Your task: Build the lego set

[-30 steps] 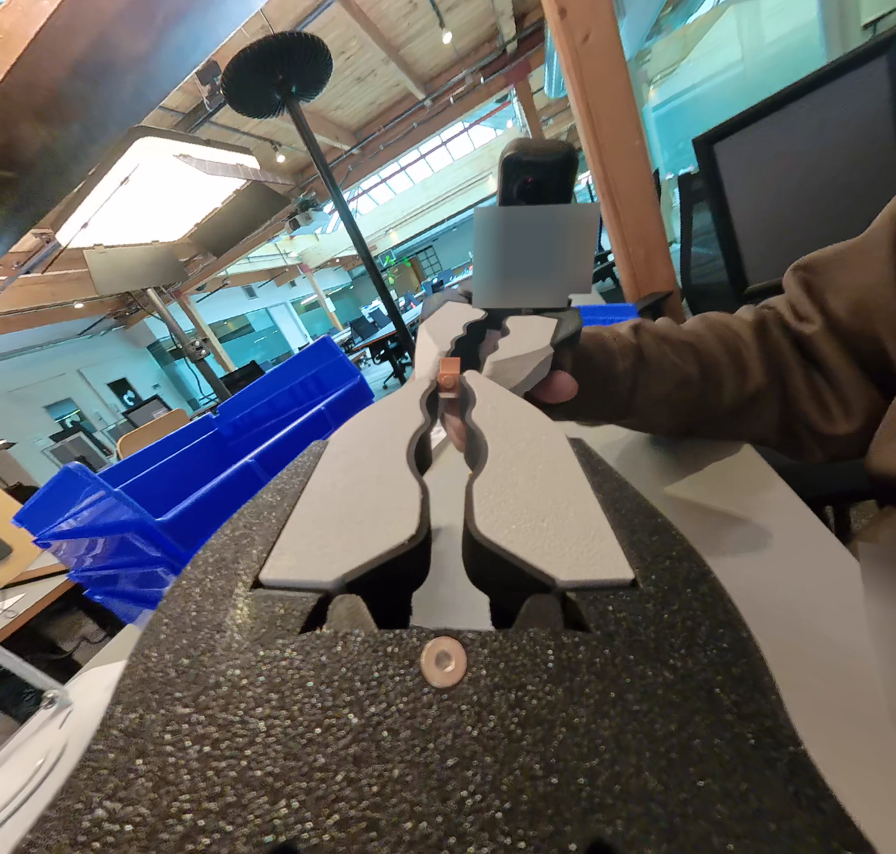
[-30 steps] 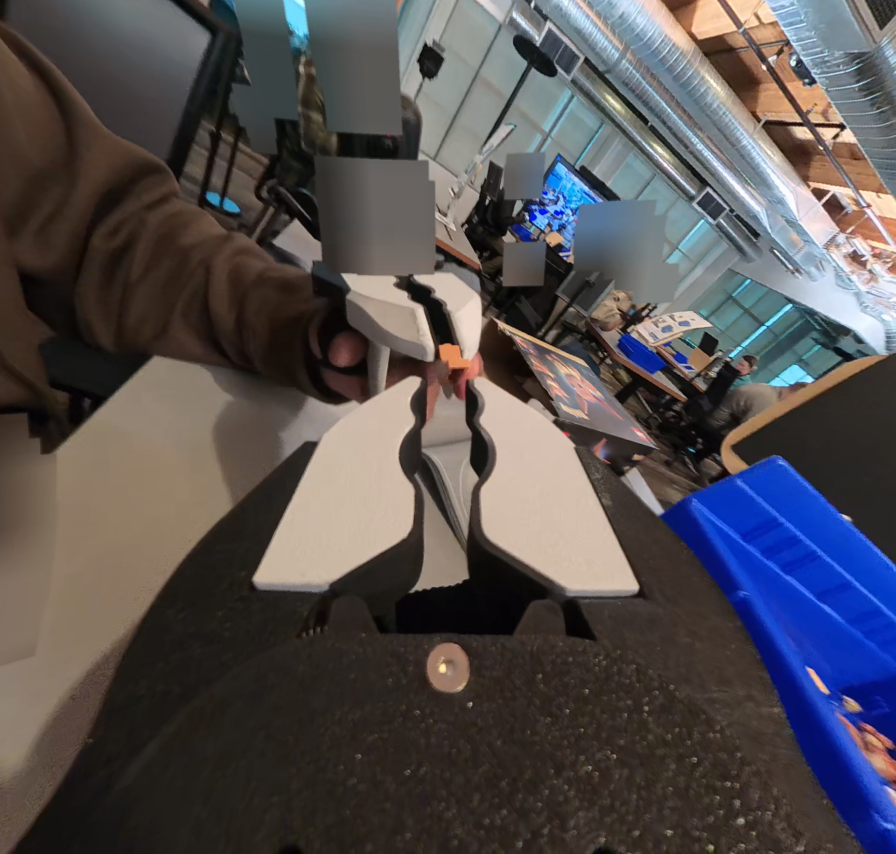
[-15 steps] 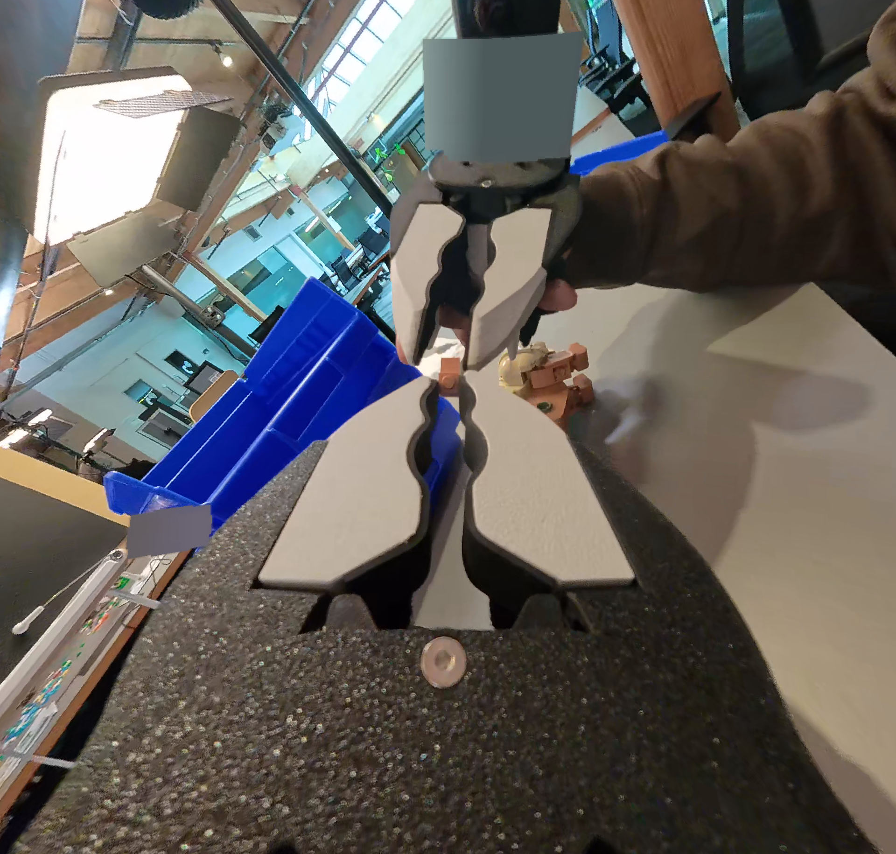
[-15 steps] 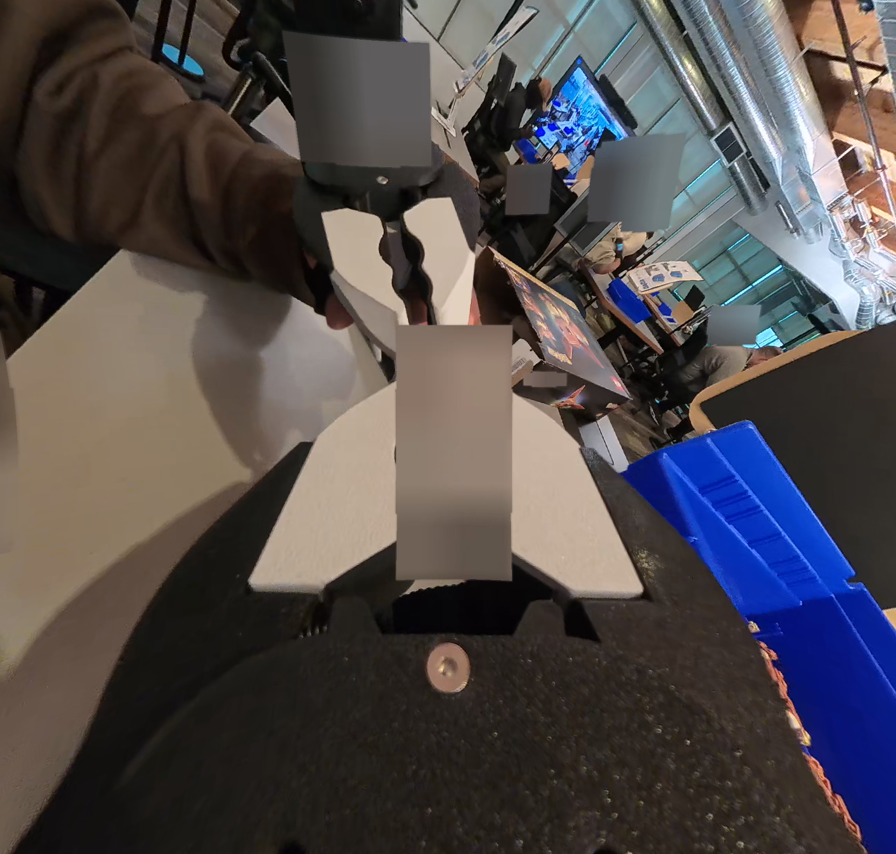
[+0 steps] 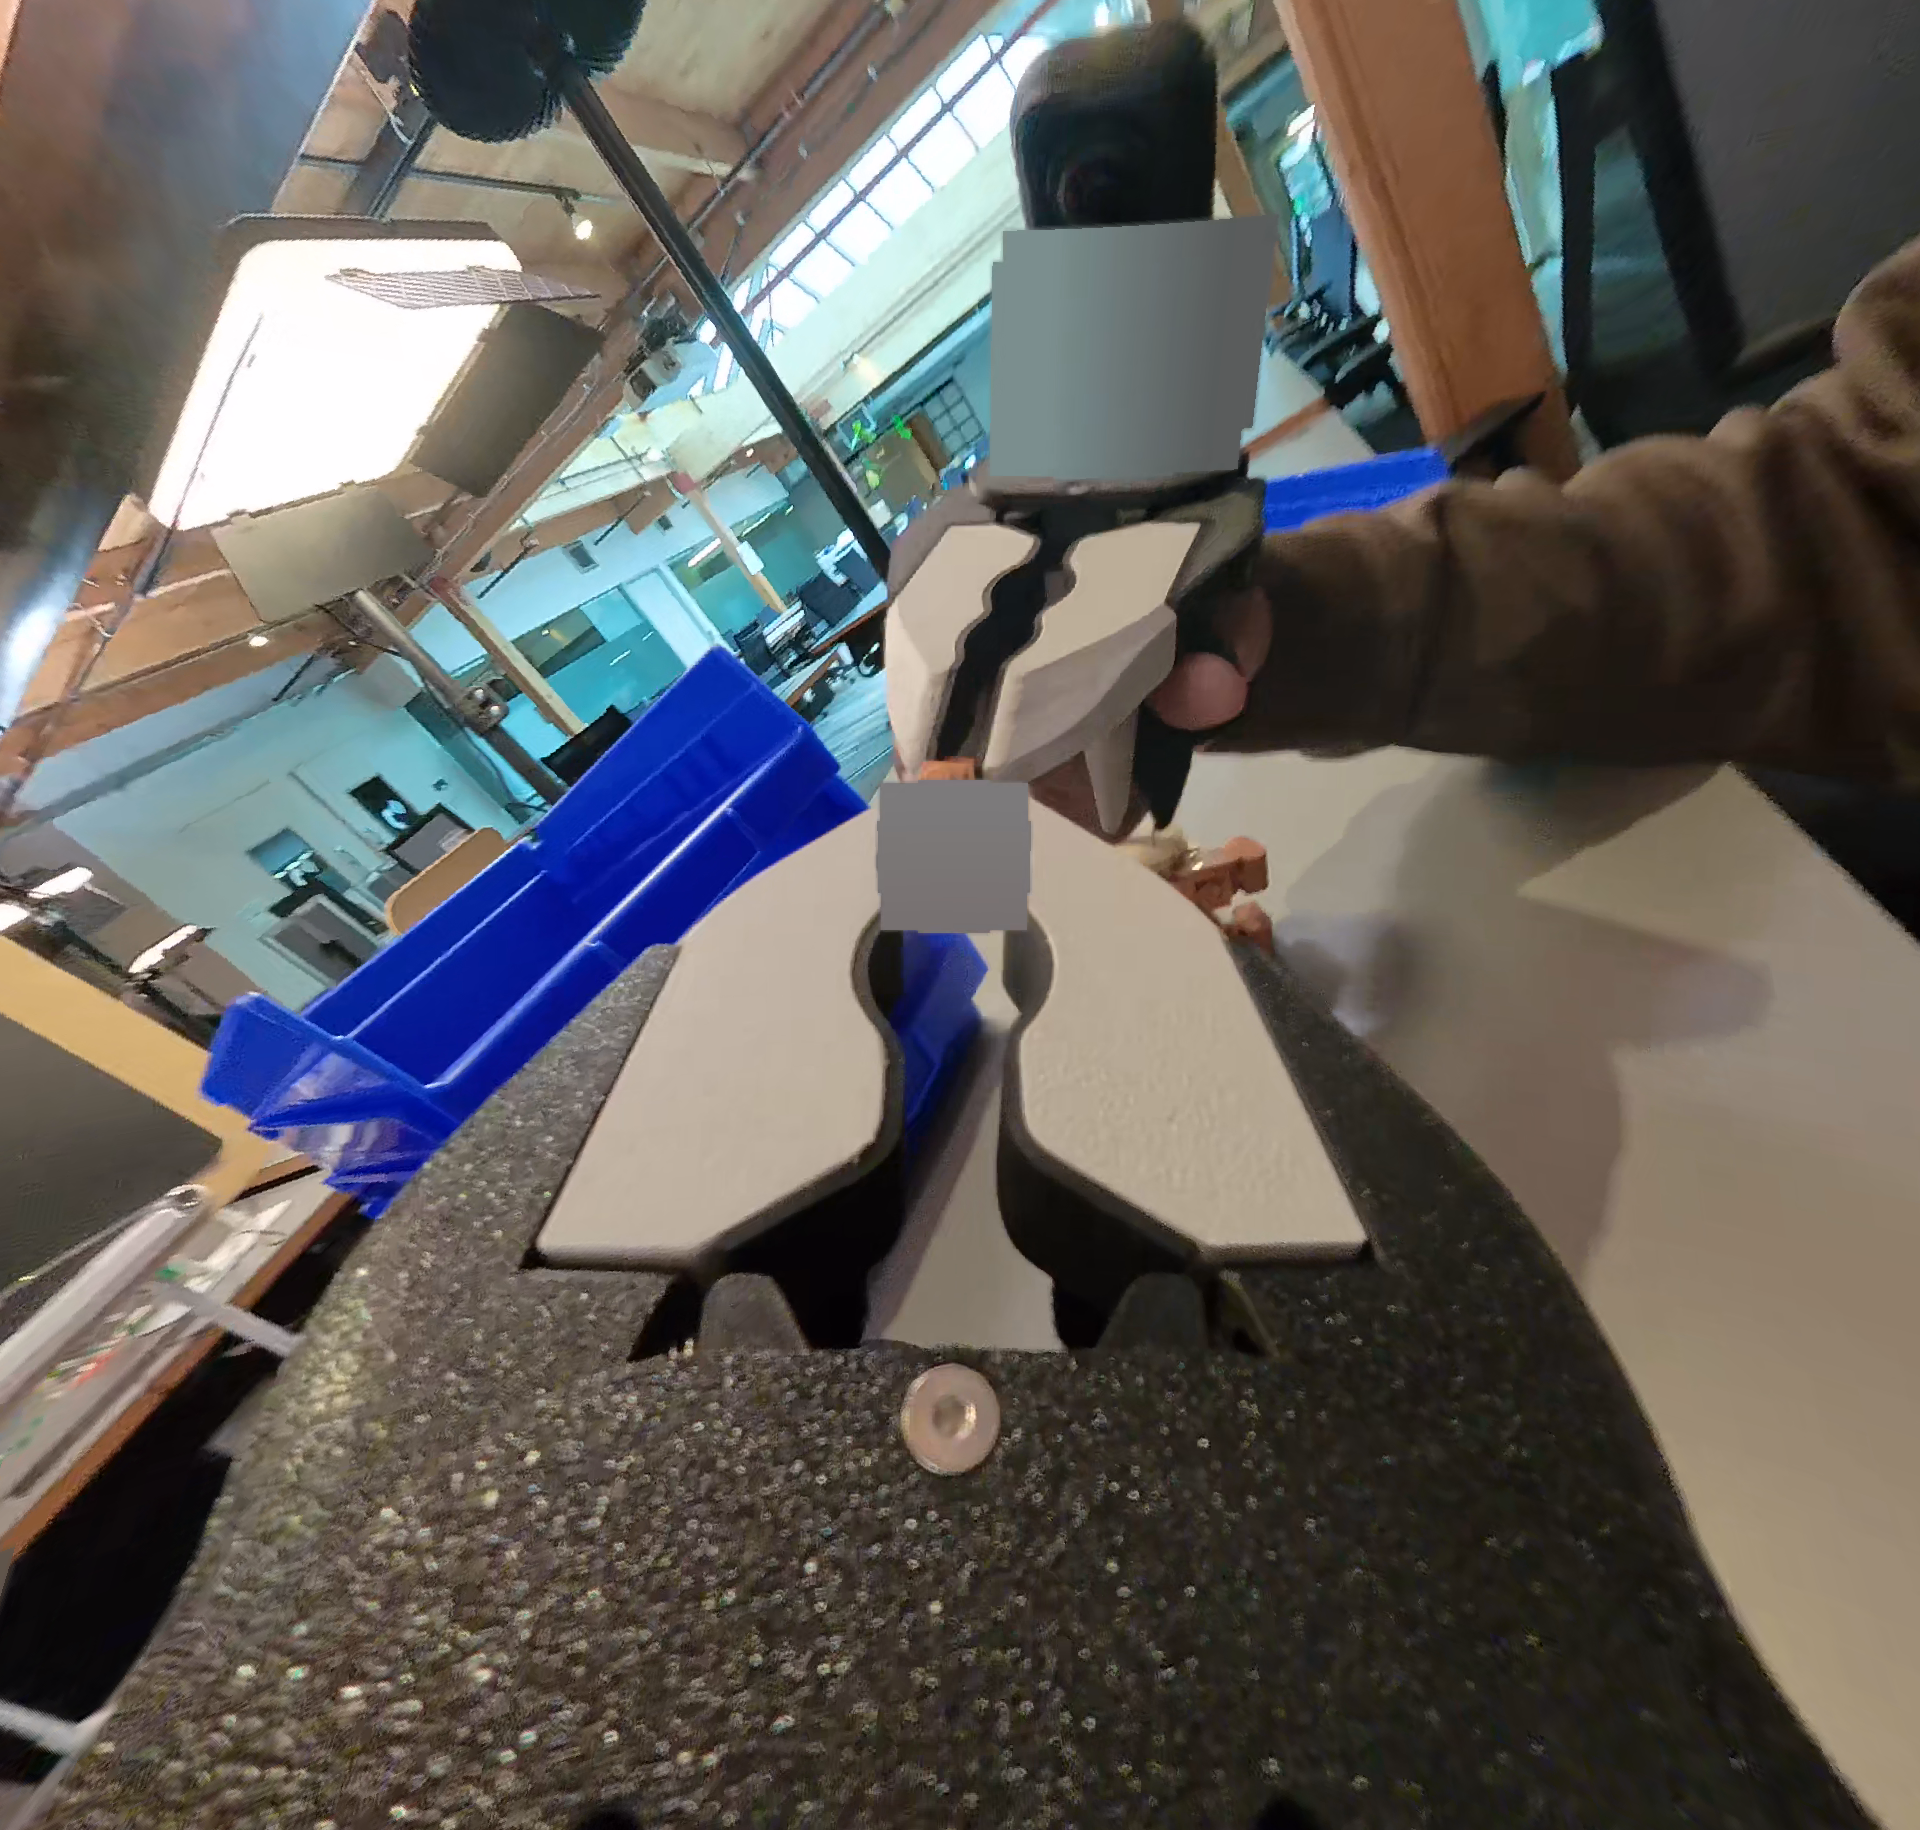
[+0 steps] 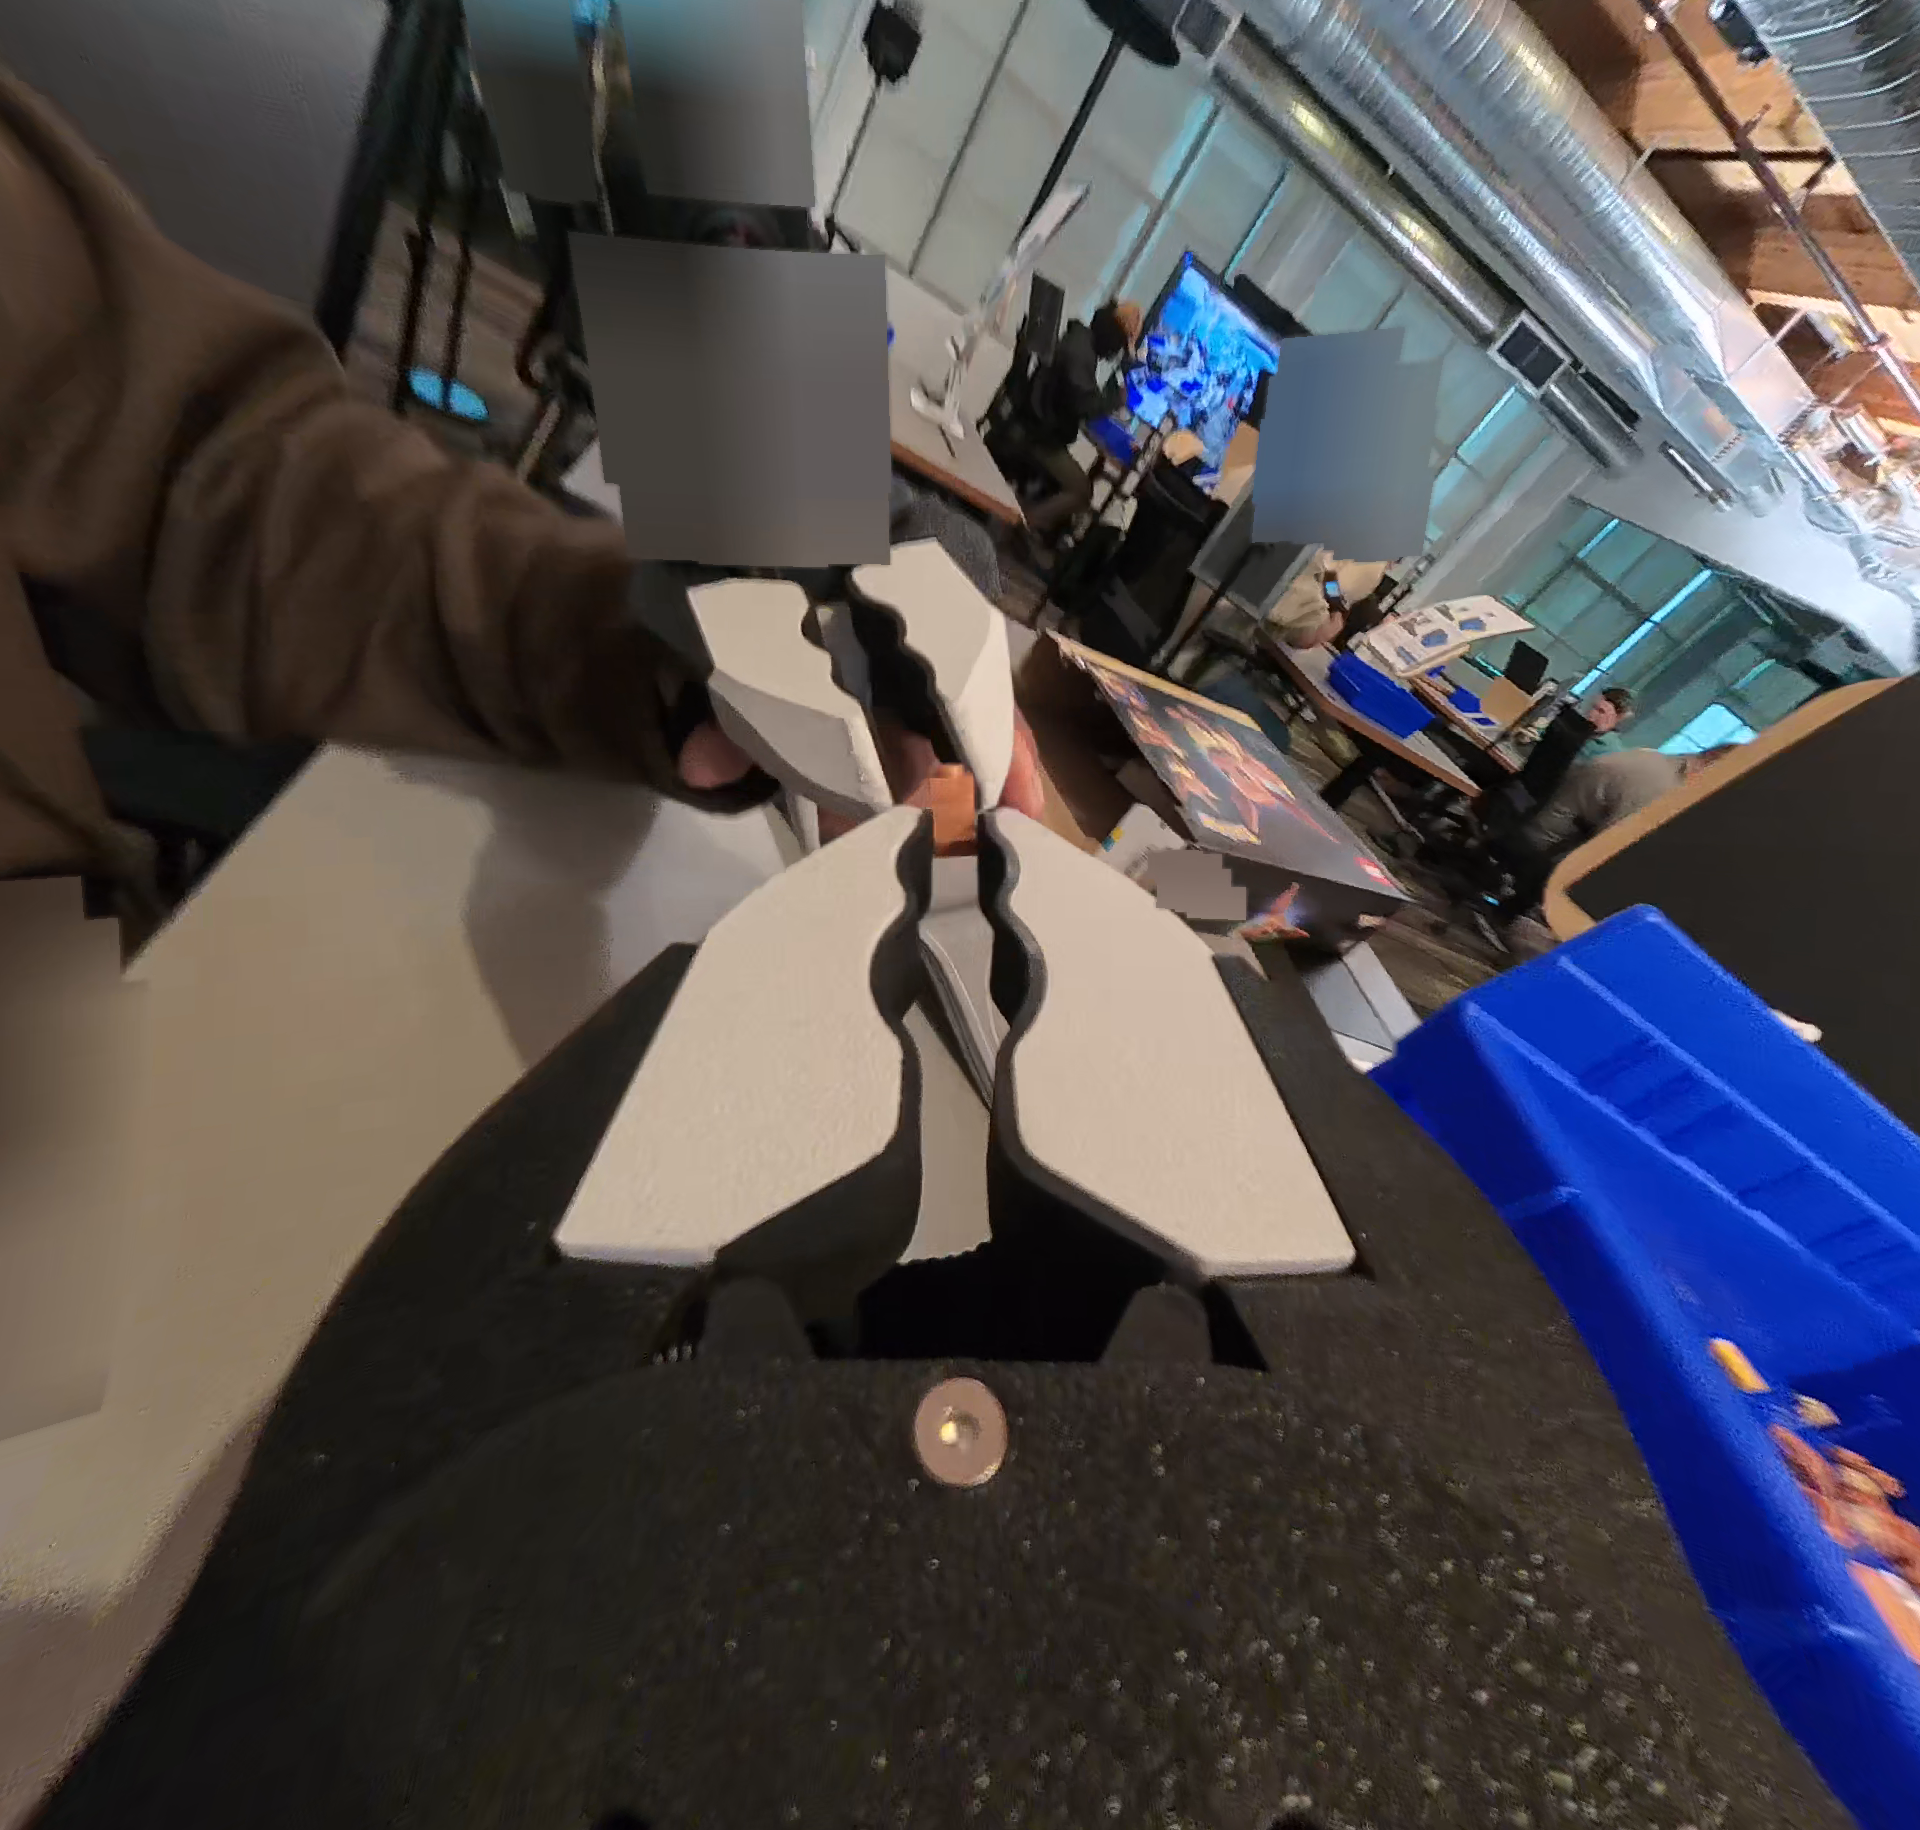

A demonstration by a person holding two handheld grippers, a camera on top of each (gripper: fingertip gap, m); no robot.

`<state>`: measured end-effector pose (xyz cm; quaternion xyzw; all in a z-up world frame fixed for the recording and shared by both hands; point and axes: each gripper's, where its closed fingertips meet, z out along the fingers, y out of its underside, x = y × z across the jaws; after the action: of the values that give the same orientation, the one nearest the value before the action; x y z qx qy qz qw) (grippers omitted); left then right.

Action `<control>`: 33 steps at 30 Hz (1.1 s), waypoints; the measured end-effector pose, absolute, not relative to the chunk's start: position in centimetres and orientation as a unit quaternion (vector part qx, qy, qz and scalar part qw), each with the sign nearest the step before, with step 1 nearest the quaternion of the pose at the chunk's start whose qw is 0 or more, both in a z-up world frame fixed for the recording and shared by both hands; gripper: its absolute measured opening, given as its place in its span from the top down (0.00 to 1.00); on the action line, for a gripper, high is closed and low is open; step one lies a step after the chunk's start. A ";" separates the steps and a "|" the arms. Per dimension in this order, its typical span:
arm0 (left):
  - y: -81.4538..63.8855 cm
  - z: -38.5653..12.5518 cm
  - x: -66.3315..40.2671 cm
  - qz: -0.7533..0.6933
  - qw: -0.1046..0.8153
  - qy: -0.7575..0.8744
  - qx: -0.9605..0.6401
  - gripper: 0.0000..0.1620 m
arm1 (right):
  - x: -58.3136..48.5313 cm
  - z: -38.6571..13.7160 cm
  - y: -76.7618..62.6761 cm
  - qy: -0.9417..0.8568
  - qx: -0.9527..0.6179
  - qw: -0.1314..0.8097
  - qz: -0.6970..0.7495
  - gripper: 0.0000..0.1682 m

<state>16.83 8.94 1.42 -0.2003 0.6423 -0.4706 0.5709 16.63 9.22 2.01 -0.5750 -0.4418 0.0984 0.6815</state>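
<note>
A small orange-brown brick (image 6: 951,816) sits between the tips of my right gripper (image 6: 951,830), which is shut on it above the white table (image 6: 364,949). My left gripper (image 6: 935,793) faces it tip to tip, its jaws a little apart around the same brick. In the left wrist view a blur patch hides the tips of my left gripper (image 5: 954,845). There my right gripper (image 5: 961,778) points down with the brick (image 5: 940,770) at its tips. A partly built brown and tan lego model (image 5: 1221,871) lies on the table (image 5: 1558,1053) just behind.
A blue bin (image 5: 540,959) stands at the left gripper's left. In the right wrist view it (image 6: 1662,1157) is at the right and holds loose pieces. A picture box (image 6: 1226,772) lies beyond the table edge. A brown sleeve (image 5: 1558,617) reaches in from the right. Left and right tips are no more than a few centimetres apart.
The right gripper came back down from above to meet the left one tip to tip. Its jaws narrowed onto the brick, and the left jaws widened a little.
</note>
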 end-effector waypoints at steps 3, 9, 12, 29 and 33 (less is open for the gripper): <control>8.8 1.9 16.6 -0.514 0.551 0.625 -0.207 0.91 | 16.2 2.3 9.1 -0.426 -0.568 0.690 0.141 0.95; 8.4 2.0 16.4 -0.562 0.516 0.610 -0.213 0.92 | 15.3 2.8 8.7 -0.417 -0.549 0.700 0.187 0.96; 8.1 2.1 16.3 -0.582 0.500 0.605 -0.212 0.92 | 15.0 3.0 8.4 -0.414 -0.540 0.704 0.204 0.96; 11.6 1.4 18.0 -0.293 0.681 0.631 -0.229 0.95 | 17.9 1.7 10.5 -0.454 -0.558 0.693 -0.050 0.90; 13.9 0.1 18.7 -0.060 0.741 0.639 -0.197 0.95 | 19.9 1.3 12.0 -0.464 -0.530 0.664 -0.251 0.90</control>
<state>18.66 13.87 0.13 -0.1975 0.6387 -0.0602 0.7413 19.92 11.98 1.28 -0.5304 -0.4640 -0.2506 0.6638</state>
